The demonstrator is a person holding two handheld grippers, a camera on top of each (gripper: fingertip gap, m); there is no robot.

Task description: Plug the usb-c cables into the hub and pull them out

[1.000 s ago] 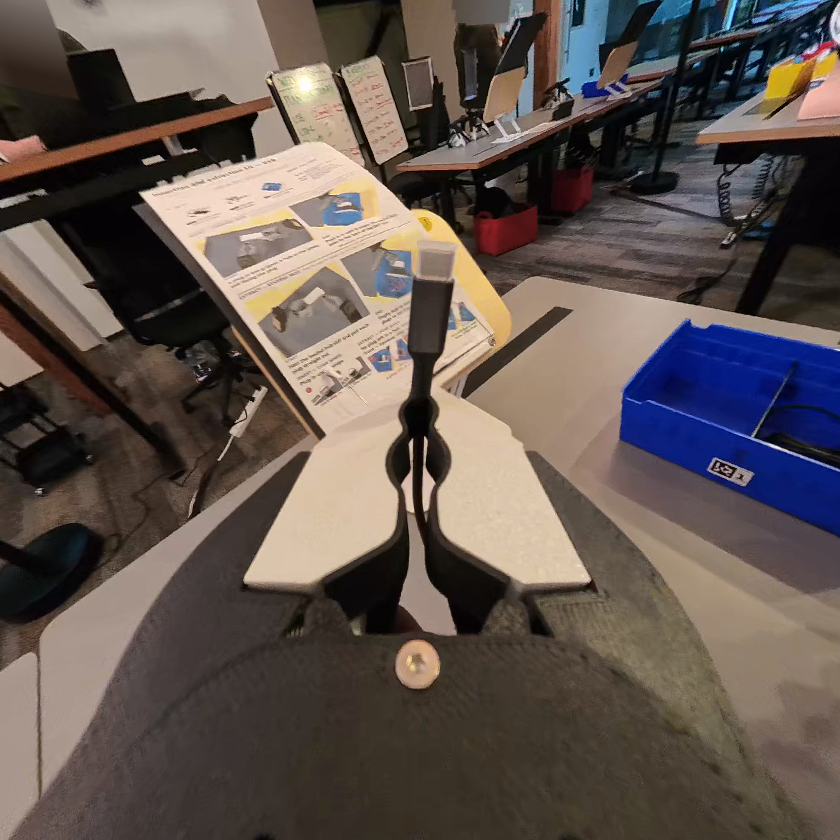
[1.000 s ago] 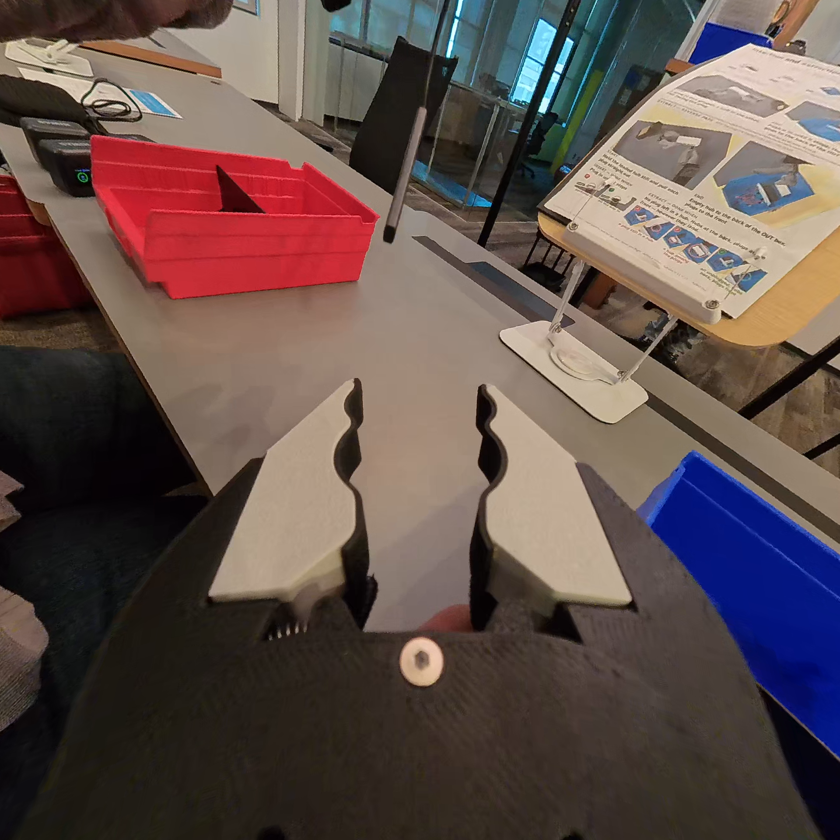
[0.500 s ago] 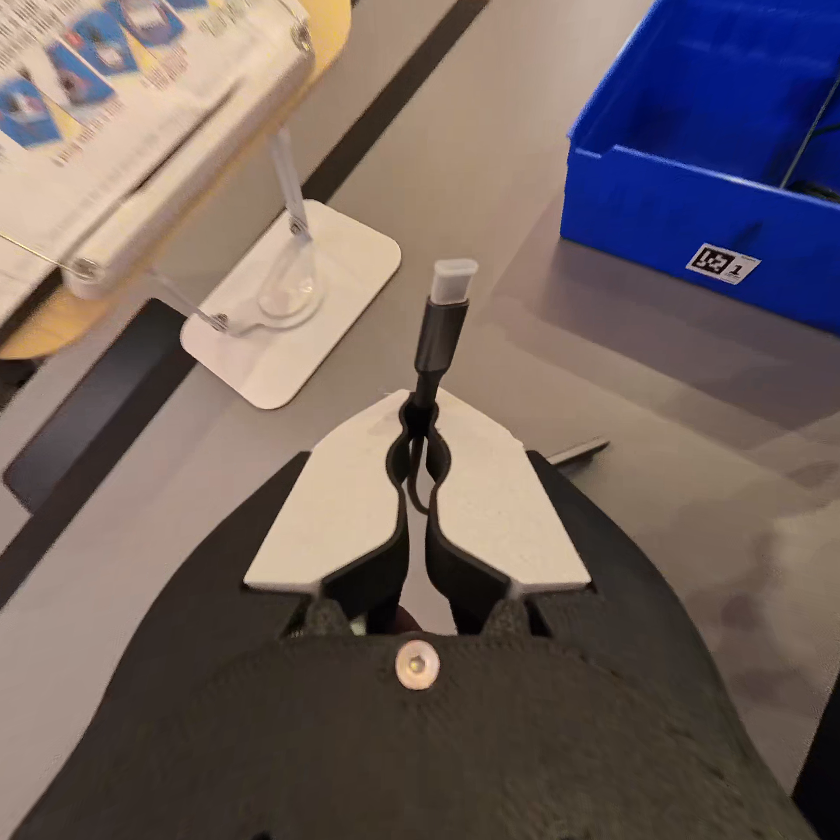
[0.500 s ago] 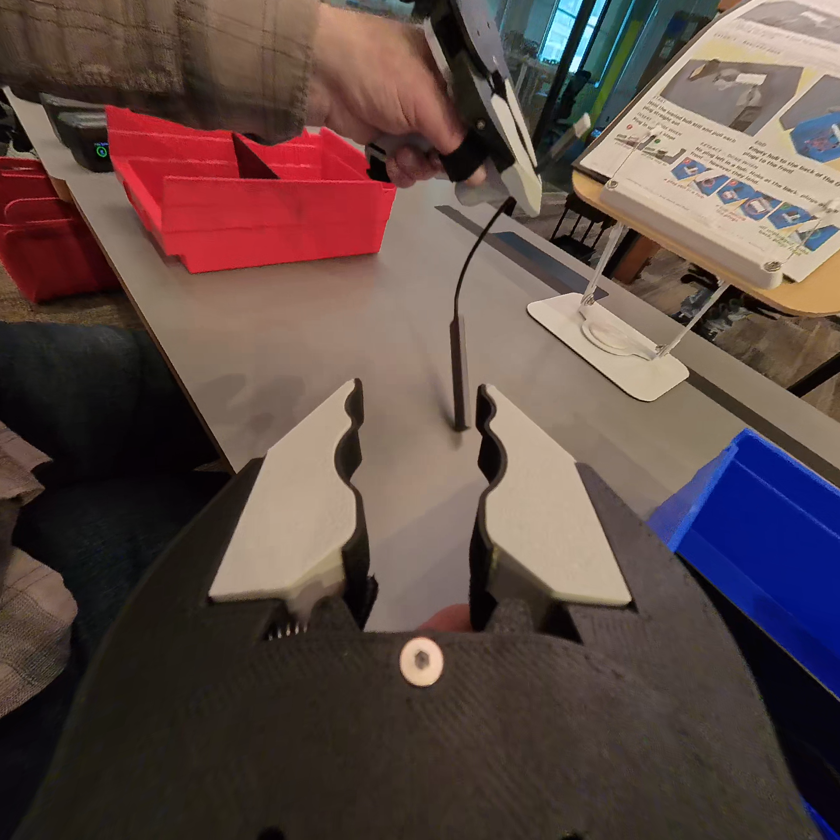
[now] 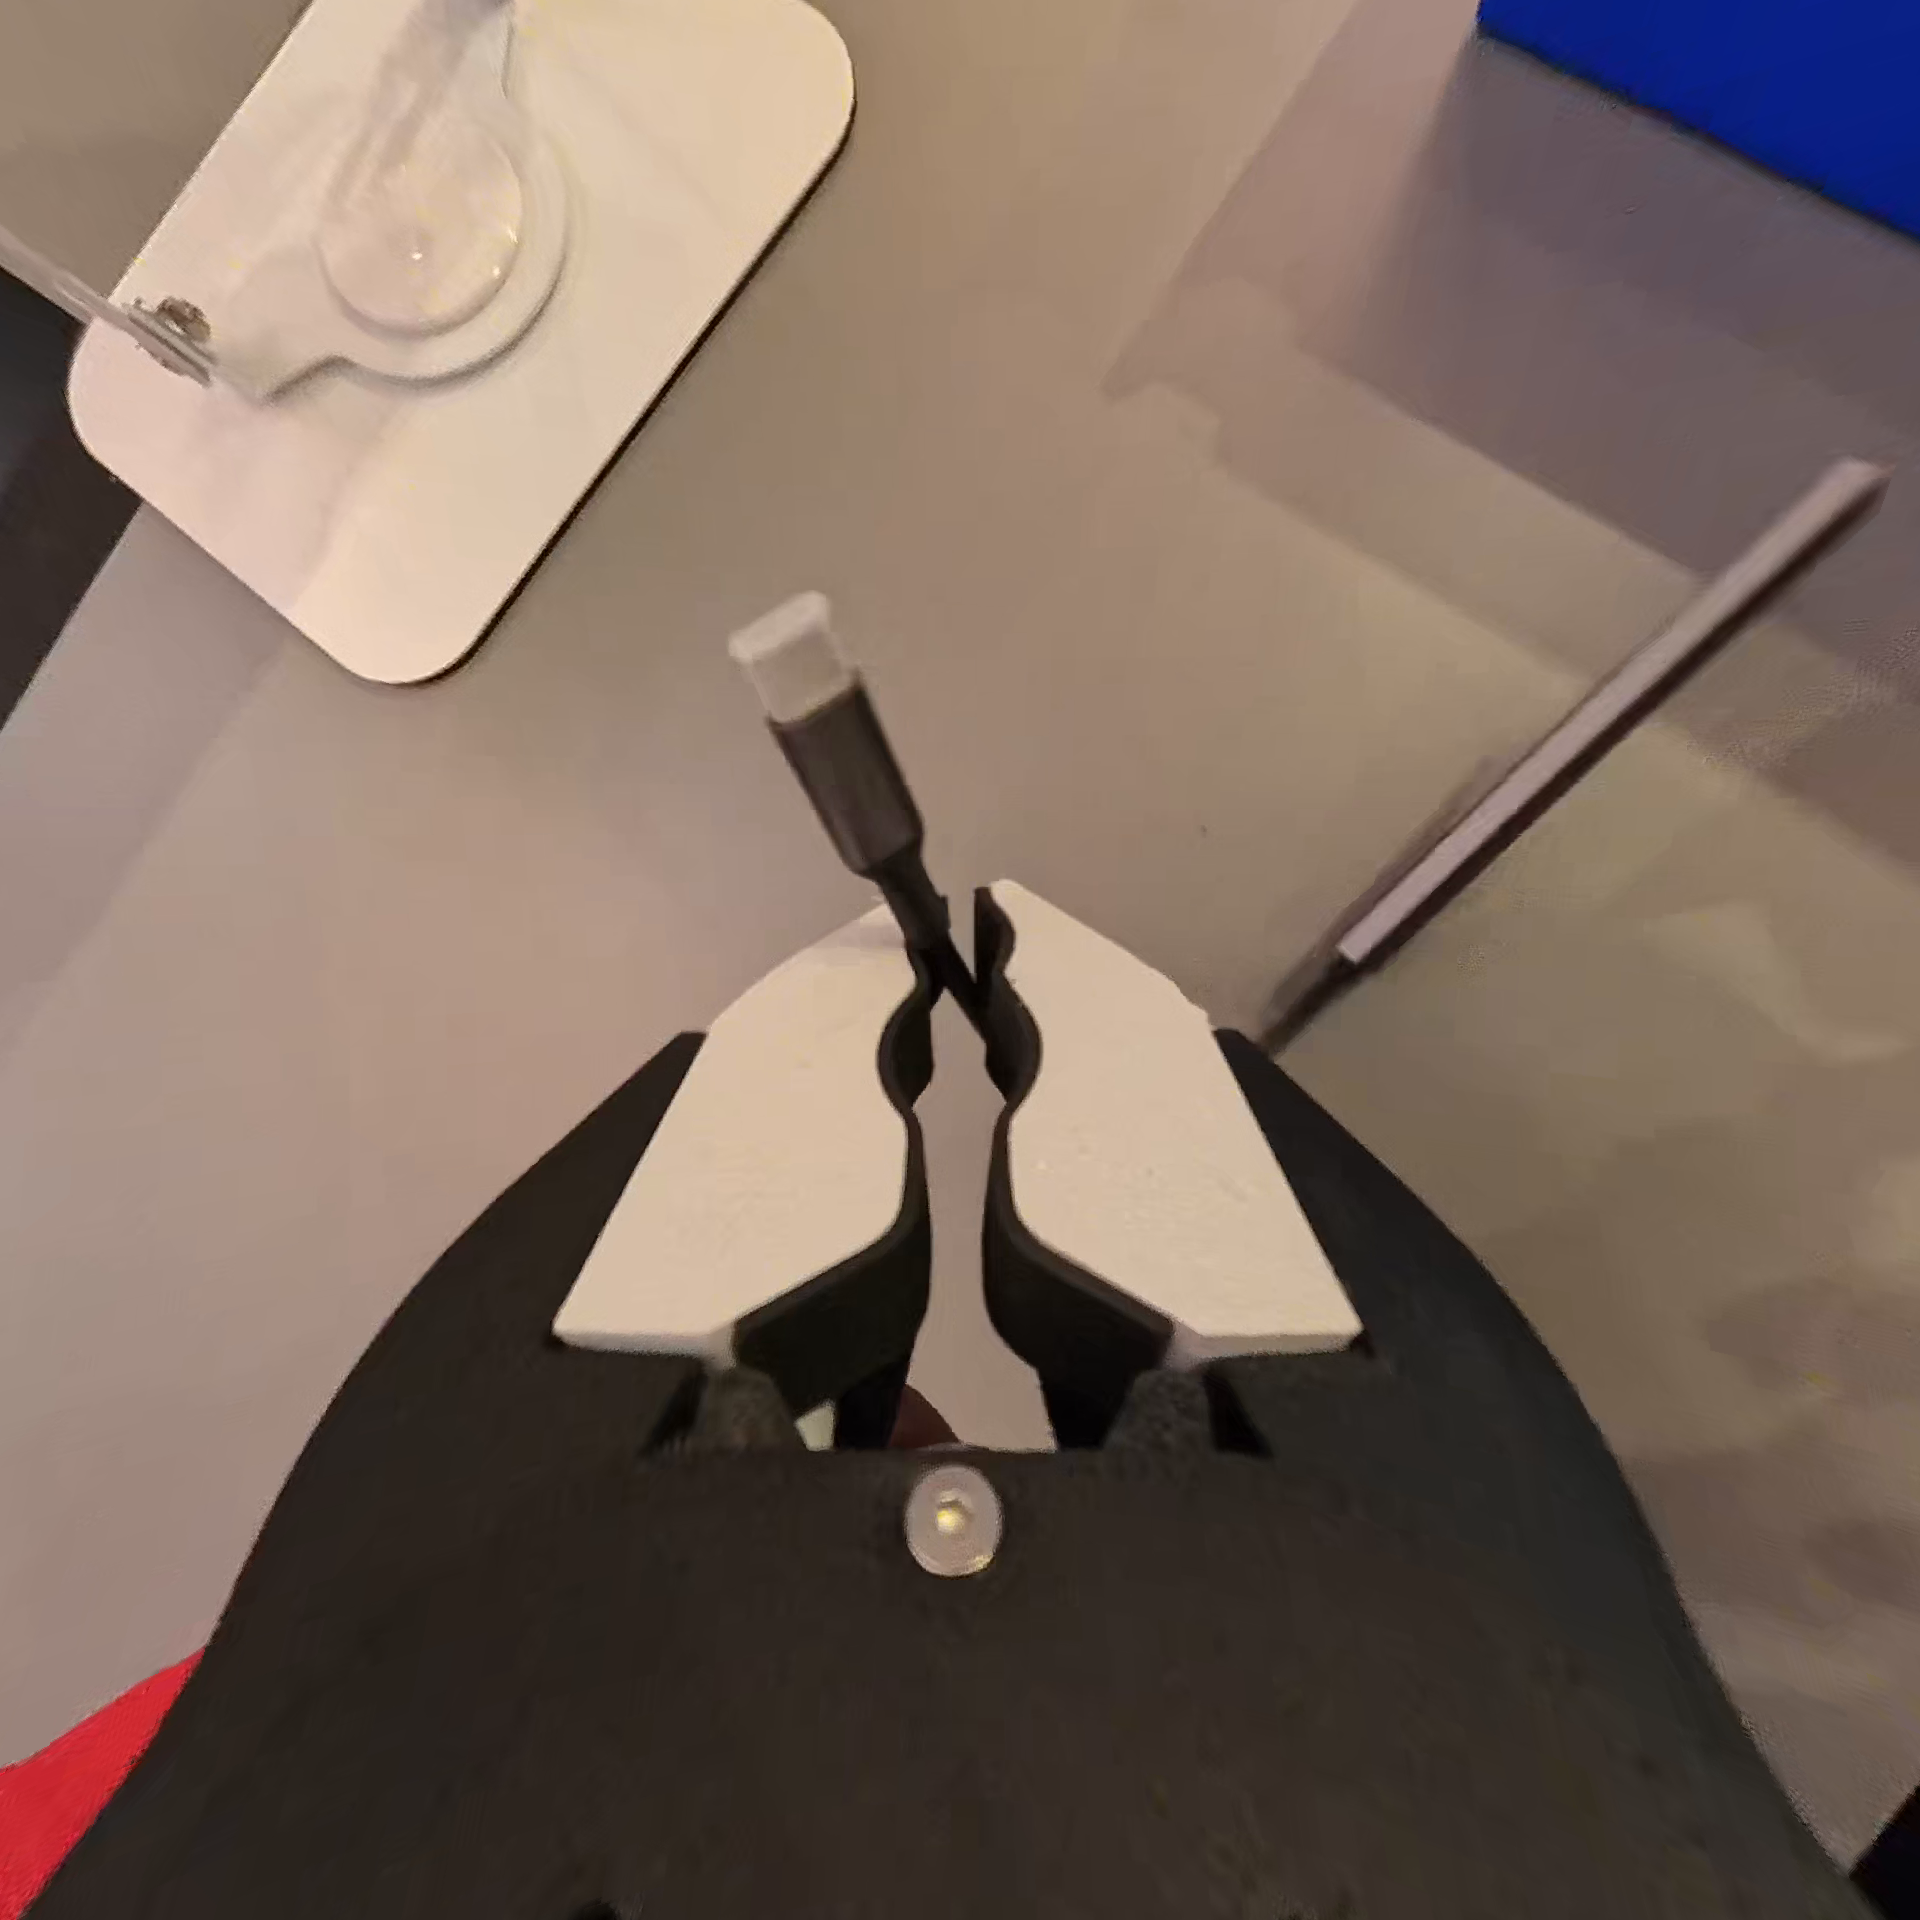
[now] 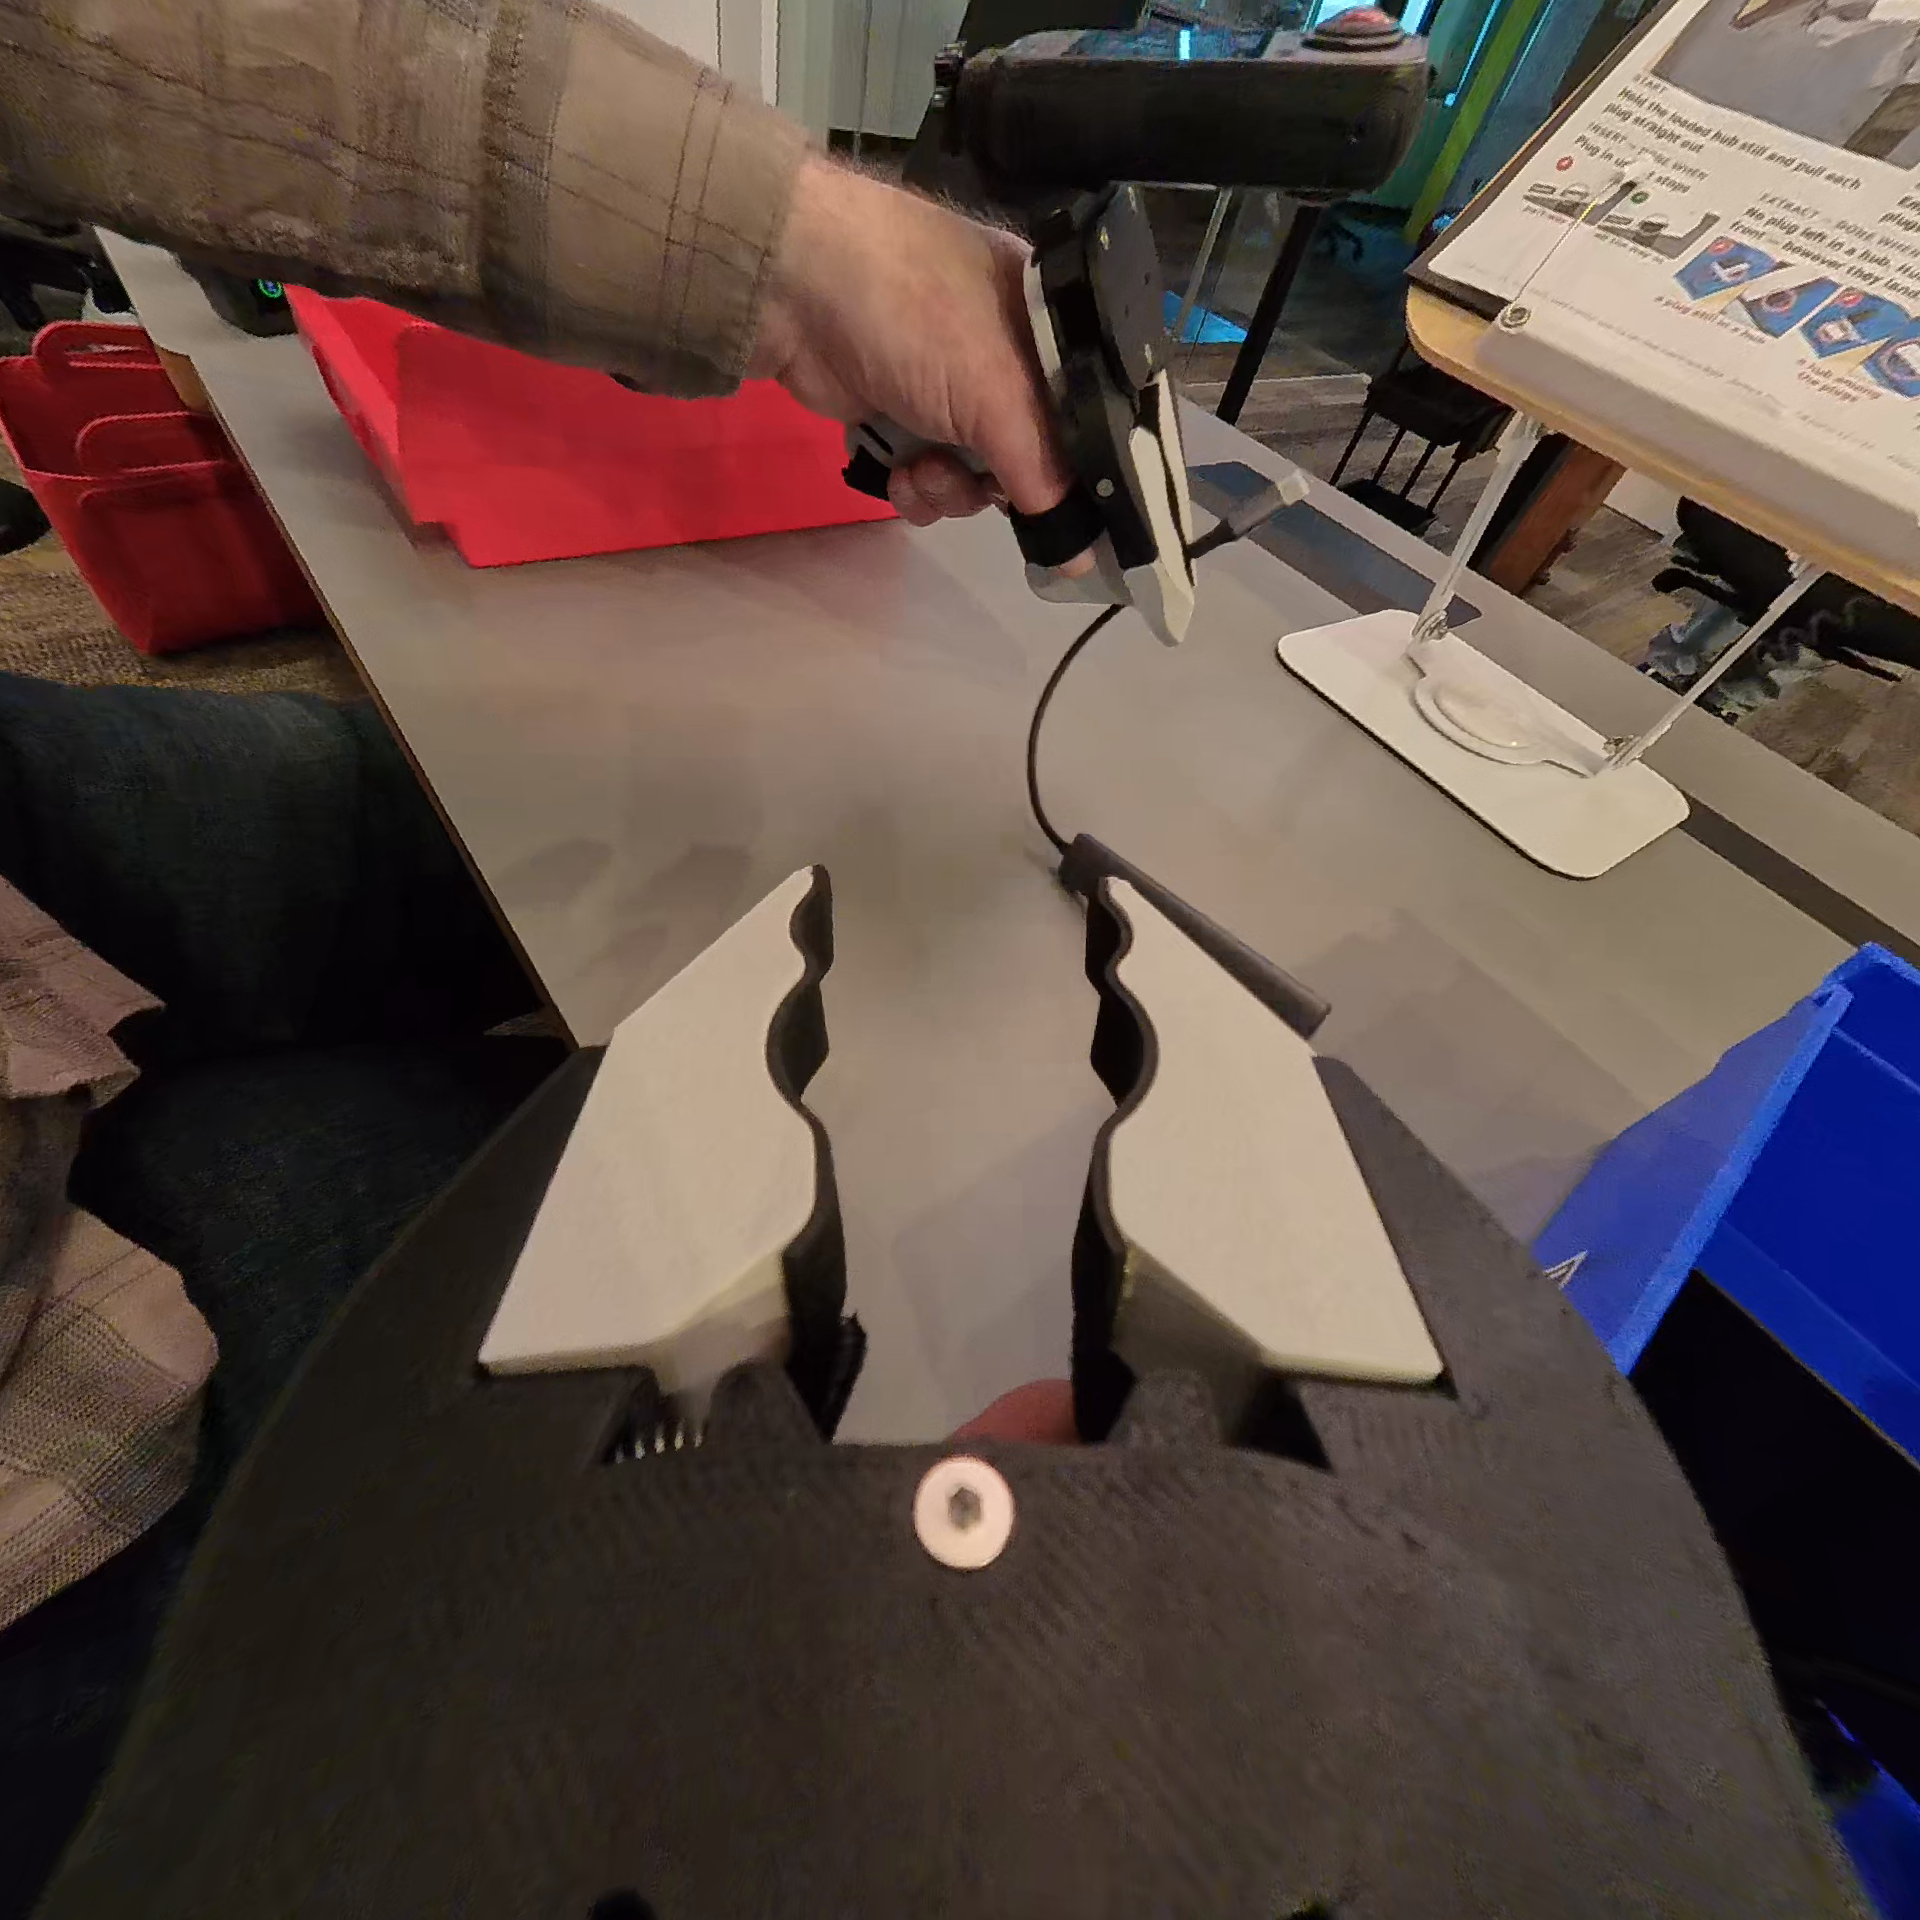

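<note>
Over grey table (image 5: pixel 520 987) | left tool (image 5: pixel 951 935) pinches cable (image 5: pixel 831 748) | right tool (image 6: pixel 956 935) agape

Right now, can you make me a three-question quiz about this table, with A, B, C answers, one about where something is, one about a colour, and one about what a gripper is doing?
1. Where does the slim grey hub lie?
A. on the table
B. in the red bin
C. on the stand

2. What colour is the bin nearest the right gripper?
A. green
B. blue
C. yellow

3. The left gripper is:
A. wide open
B. out of view
C. shut on the cable

Answers: 1 A, it rests flat on the grey top. 2 B, blue wall beside it. 3 C, the cord is pinched between its tips.
</note>
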